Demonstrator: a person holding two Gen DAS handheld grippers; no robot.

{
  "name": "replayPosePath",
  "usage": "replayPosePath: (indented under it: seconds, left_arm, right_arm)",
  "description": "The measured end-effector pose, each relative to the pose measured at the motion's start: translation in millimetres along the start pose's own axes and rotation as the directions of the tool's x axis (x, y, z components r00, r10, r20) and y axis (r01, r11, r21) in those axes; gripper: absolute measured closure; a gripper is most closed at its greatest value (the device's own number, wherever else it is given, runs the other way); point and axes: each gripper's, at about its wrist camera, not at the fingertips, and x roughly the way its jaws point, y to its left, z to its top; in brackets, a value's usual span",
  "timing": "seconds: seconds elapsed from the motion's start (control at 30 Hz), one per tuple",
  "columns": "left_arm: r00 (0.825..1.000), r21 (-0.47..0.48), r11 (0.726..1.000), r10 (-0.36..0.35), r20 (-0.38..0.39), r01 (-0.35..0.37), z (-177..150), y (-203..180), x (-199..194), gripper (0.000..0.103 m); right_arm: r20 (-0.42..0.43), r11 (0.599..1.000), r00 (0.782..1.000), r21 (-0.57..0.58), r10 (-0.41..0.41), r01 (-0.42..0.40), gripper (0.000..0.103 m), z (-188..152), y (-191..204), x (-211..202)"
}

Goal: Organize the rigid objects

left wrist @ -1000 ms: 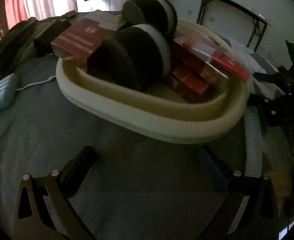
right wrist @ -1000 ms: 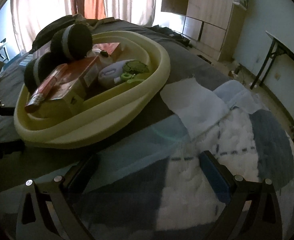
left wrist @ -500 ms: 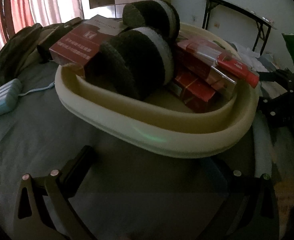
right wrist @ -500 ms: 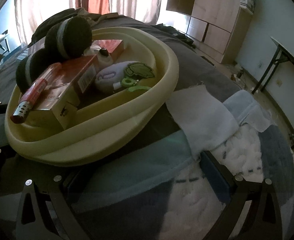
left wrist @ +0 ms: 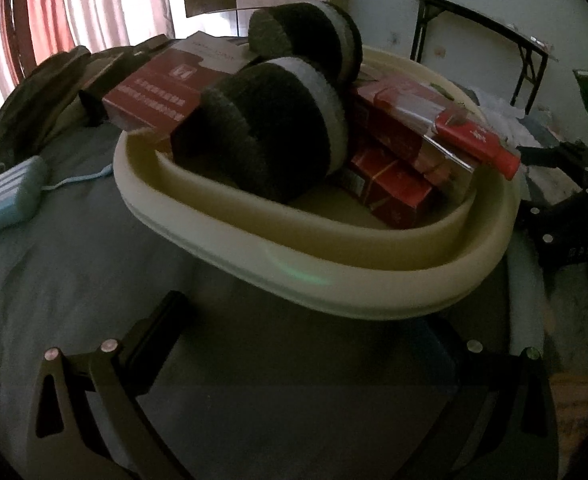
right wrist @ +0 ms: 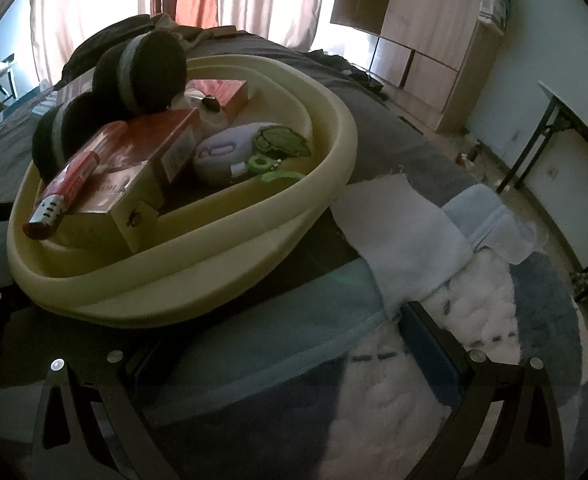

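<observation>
A cream oval basin (left wrist: 374,280) (right wrist: 214,280) sits on the bed. It holds two black-and-white round cushions (left wrist: 270,128) (right wrist: 142,68), several red boxes (left wrist: 394,188) (right wrist: 134,160), a red tube (left wrist: 474,140) (right wrist: 66,188), a white pouch (right wrist: 222,152) and green pieces (right wrist: 270,168). My left gripper (left wrist: 302,320) is open and empty just short of the basin's near wall. My right gripper (right wrist: 278,332) is open and empty just short of the basin's other side.
A blue-grey power adapter (left wrist: 12,192) with a cord lies left of the basin. Dark bags (left wrist: 54,92) lie behind it. White and blue cloths (right wrist: 406,232) lie right of the basin. A folding table (right wrist: 574,160) and wooden cabinet (right wrist: 426,40) stand beyond the bed.
Both grippers have moved closer to the basin, which now looks larger in both views. Both stay open and empty.
</observation>
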Motion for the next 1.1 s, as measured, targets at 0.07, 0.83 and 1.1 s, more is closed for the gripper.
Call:
replayPosePath:
  seconds: [0.07, 0.83, 1.1]
  left_arm:
    - [1.0, -0.004, 1.0, -0.005, 0.001, 0.005, -1.3, 0.5, -0.7, 0.0]
    - [1.0, 0.001, 1.0, 0.0, 0.002, 0.0, -2.8, 0.7, 0.2, 0.0]
    - [1.0, 0.0, 1.0, 0.0, 0.002, 0.0, -2.5, 0.2, -0.3, 0.0]
  right_arm:
    - [-0.001, 1.0, 1.0, 0.004, 0.005, -0.005, 0.0, 0.1, -0.8, 0.2]
    - [0.0, 1.0, 1.0, 0.004, 0.004, -0.003, 0.0, 0.1, -2.1, 0.4]
    - [0.0, 1.0, 1.0, 0.004, 0.004, -0.004, 0.0, 0.1, -2.4, 0.4]
